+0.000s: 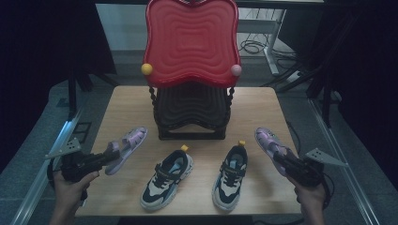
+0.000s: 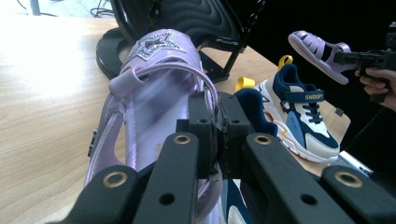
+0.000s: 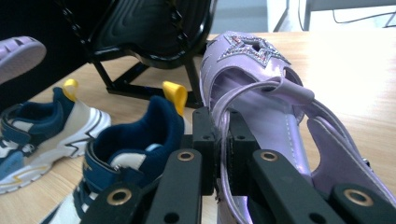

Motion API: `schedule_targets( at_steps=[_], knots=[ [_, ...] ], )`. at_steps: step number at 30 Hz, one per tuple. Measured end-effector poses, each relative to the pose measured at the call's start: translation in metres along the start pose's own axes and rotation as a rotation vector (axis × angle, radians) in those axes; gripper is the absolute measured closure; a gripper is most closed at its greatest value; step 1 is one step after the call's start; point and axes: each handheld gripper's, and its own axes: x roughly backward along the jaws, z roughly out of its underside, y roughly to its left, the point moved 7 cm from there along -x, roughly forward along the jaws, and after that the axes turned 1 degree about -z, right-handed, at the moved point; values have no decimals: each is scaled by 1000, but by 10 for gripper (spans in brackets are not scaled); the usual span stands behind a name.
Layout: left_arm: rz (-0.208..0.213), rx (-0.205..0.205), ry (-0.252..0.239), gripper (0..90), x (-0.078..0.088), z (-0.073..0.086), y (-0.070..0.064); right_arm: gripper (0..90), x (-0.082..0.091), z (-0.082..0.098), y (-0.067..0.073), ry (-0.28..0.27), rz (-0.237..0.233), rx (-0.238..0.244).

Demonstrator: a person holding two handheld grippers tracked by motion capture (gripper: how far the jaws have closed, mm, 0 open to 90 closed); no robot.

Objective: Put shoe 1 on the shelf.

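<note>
Each gripper pinches a purple sandal by its heel strap: left gripper (image 1: 111,151) holds the left sandal (image 1: 126,148), right gripper (image 1: 277,155) the right sandal (image 1: 268,142) (sneakers between). Keep the soles level and the grip firm.

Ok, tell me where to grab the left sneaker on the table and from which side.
Take the left sneaker at its padded heel collar, just below the yellow pull tab, probably coming from above. It stands upright on its sole with the heel toward the black rack, so the open collar gives two jaws a thin wall to pinch.
</note>
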Motion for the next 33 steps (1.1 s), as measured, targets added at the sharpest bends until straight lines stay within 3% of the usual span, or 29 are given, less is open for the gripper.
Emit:
schedule_targets(
  at_steps=[8,15,33],
  knots=[
    [6,-1,-23,858,-10,-9,-6,854,-10,-7,12,-19,-33,12],
    [17,-11,-30,859,-20,-17,-11,854,-17,-19,21,-74,-46,14],
    [12,-13,-22,858,-34,-27,-13,853,-36,-32,48,-71,-113,59]
  ],
)
